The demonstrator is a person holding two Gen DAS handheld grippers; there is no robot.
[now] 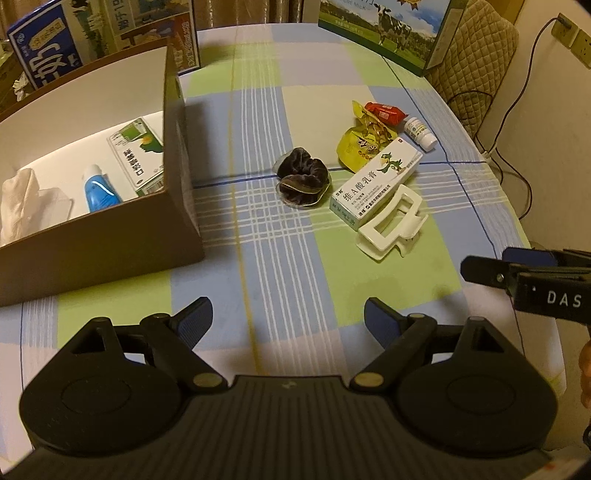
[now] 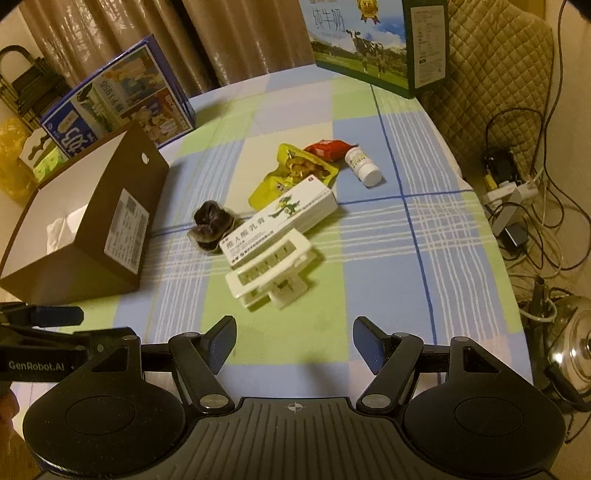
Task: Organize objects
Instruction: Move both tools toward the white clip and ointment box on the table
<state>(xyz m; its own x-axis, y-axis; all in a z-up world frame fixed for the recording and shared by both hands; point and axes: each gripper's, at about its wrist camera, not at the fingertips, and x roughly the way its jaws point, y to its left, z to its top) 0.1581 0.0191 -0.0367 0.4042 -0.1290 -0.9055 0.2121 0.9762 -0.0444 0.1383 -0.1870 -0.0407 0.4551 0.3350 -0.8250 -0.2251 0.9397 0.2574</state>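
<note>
Both grippers hang over the near edge of a table with a checked cloth (image 1: 295, 258), and each one's fingers are spread wide with nothing between them. The left gripper (image 1: 288, 323) fills the bottom of the left wrist view; the right gripper (image 2: 294, 345) fills the bottom of the right wrist view. In the left view the right gripper's tip enters at the right edge, and in the right view the left gripper's tip enters at the lower left.

A brown box (image 1: 110, 236) stands open at the left of the left view. Inside lie a white tissue (image 1: 22, 203), a blue tube (image 1: 99, 188) and a green-and-white carton (image 1: 138, 158), side by side.

The loose things sit in a cluster at the centre right of the left view, apart from the box. A dark scrunchie (image 1: 303, 176) lies nearest the box. To its right is a long white ointment box (image 1: 375, 179), with a white hair clip (image 1: 391, 223) touching its near end. Behind the ointment box lies a yellow snack pack (image 1: 364, 138), then a red packet (image 1: 386, 112) and a small white bottle (image 1: 419, 133) on its side.

Milk cartons stand at the far edge: a blue one (image 1: 44, 51) in the upper left, a green one (image 1: 388, 29) in the upper right.
</note>
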